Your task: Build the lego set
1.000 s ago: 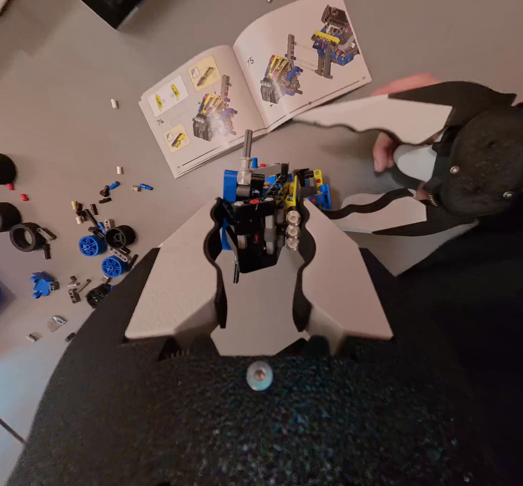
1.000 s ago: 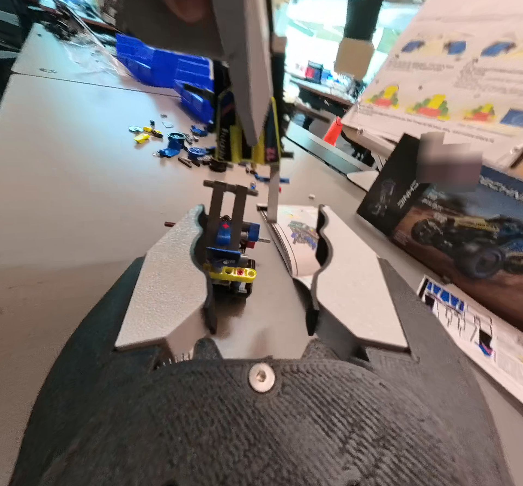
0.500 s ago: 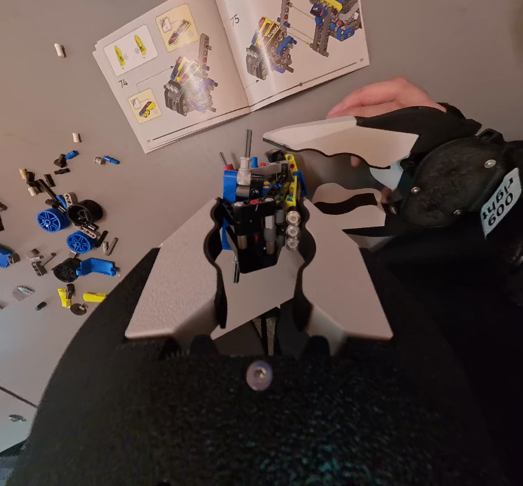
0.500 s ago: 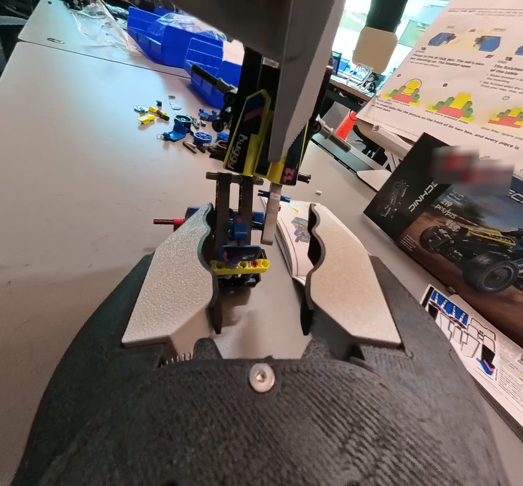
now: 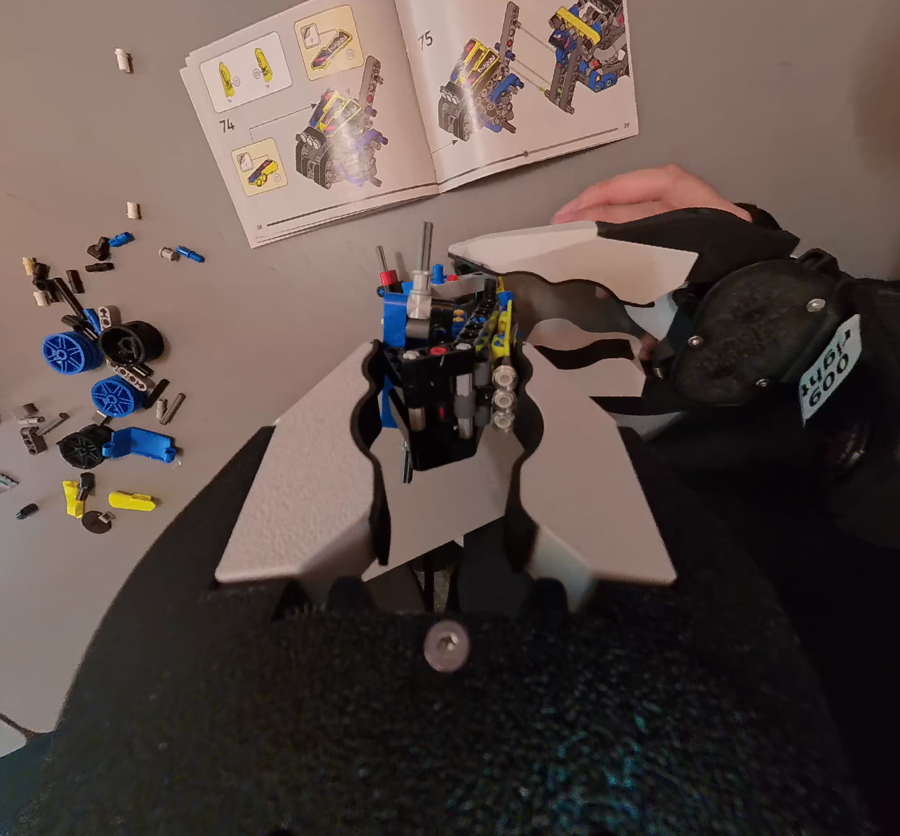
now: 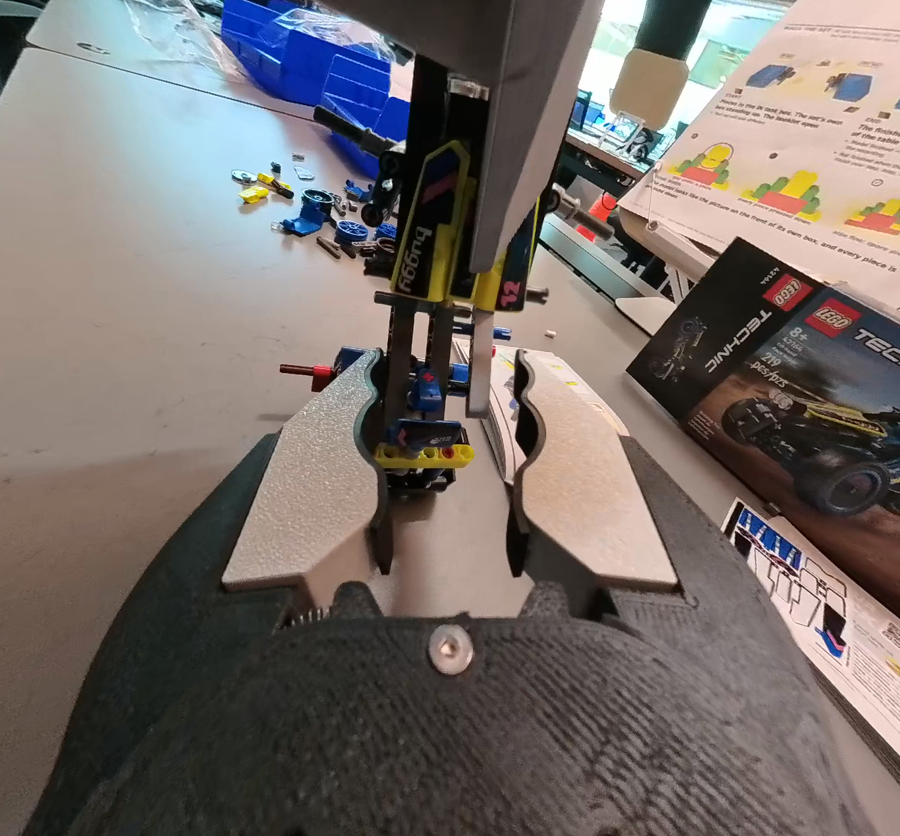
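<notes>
A wide grey tabletop (image 5: 730,33) in a cluttered workshop carries an open instruction booklet (image 5: 409,96) and scattered small blue, black and yellow plastic parts (image 5: 102,374), while the left gripper (image 5: 445,403) pinches a black, blue and yellow brick-built vehicle assembly (image 5: 438,374) above it, and the right gripper (image 6: 445,428) brackets that assembly's lower end, its right pad standing clear.

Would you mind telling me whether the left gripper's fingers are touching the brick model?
Touching: the left wrist view shows both fingers pressed against the brick model.

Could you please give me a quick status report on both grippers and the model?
Left gripper clamped on the toy-brick model, held above the table. Right gripper straddles the model's lower end, one pad clear of it. Open booklet and loose parts lie nearby.
</notes>
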`<move>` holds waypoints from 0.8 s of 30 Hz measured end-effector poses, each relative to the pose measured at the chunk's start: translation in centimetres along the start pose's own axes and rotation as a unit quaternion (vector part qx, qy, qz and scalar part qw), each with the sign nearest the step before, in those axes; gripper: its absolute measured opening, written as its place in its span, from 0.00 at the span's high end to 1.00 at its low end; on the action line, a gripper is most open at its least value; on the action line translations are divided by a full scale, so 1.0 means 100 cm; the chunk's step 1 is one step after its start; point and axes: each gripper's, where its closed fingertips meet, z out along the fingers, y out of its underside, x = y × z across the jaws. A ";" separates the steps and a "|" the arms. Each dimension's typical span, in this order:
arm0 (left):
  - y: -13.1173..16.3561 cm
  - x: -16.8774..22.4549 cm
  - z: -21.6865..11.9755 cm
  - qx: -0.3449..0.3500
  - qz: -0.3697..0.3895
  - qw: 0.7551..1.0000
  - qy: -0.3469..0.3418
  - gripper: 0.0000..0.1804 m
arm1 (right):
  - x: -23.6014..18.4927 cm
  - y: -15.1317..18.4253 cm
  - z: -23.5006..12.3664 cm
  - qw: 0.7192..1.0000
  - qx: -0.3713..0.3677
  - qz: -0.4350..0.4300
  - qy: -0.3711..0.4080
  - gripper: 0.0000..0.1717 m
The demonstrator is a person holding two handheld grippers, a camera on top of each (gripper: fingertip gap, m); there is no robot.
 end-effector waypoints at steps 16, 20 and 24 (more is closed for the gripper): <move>-0.004 -0.006 0.004 -0.011 -0.051 0.998 -0.036 0.72 | 0.006 0.007 0.002 1.000 -0.022 0.019 0.005 0.66; -0.003 -0.005 0.003 -0.011 -0.053 0.997 -0.053 0.72 | 0.002 0.006 0.002 1.000 -0.021 0.013 -0.003 0.70; -0.002 -0.004 0.003 -0.009 -0.059 0.996 -0.070 0.72 | 0.002 0.006 0.002 1.000 -0.021 0.013 -0.004 0.70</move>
